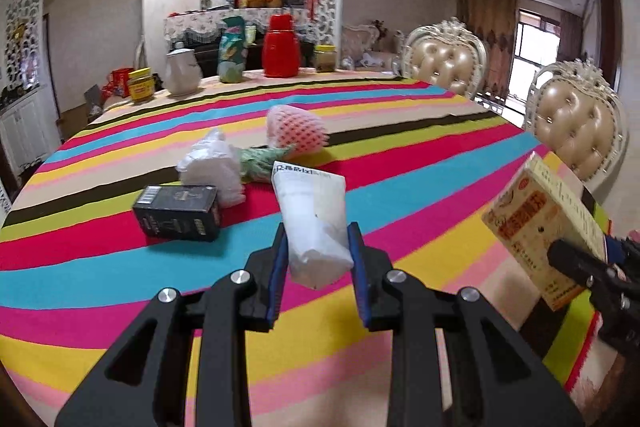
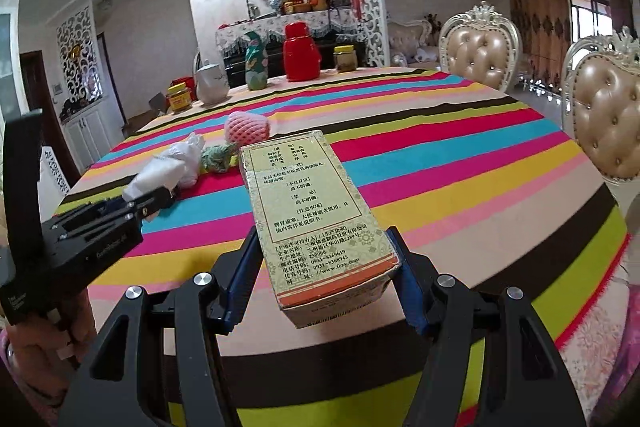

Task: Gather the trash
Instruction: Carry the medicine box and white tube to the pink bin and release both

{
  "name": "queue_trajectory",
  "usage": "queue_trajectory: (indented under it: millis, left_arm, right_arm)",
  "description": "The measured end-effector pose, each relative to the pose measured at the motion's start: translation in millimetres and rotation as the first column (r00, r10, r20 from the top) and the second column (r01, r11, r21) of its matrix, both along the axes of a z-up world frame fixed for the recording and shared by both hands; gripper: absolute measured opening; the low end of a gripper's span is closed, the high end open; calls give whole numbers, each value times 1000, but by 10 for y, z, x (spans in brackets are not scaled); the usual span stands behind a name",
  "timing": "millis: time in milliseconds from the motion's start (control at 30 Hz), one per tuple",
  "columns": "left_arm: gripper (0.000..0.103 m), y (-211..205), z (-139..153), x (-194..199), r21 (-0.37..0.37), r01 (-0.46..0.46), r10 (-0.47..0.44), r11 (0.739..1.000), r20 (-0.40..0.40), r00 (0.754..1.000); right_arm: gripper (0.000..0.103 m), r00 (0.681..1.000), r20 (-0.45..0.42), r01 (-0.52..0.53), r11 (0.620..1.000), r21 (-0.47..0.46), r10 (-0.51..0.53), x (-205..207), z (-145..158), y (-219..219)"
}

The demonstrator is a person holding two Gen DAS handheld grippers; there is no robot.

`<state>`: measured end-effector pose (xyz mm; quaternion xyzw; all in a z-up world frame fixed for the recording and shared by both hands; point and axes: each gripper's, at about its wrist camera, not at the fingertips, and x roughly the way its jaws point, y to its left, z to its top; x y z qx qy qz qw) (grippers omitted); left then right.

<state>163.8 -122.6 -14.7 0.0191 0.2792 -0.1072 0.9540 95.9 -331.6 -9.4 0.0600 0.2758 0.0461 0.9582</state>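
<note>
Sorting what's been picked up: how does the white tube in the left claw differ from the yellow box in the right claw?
The white tube is soft, rounded and nearly plain, while the yellow box is stiff, flat-sided and covered in print. The tube looks slimmer; the box spreads its claw wider. Both are clamped at one end, lifted off the striped tablecloth, pointing away from the left claw and right claw.

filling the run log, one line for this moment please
left tongs: shut on white tube | right tongs: shut on yellow box | both lifted off table

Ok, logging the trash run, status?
Left gripper shut on white tube. Right gripper shut on yellow box. Black box, wrappers on table. Nothing in the way.
</note>
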Motion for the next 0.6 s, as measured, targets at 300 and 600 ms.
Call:
queue_trajectory:
  millis: [300,600]
  left_arm:
    - [28,-468,-5,-318,42,181,-181,983,4,983]
    - [28,-1082,97,-714,26,348,-349,937,25,937]
  right_arm:
    - [61,996,42,80,997,-1,-80,-475,75,-414]
    - [61,982,90,168,986,-21,-165,-1077,164,-857]
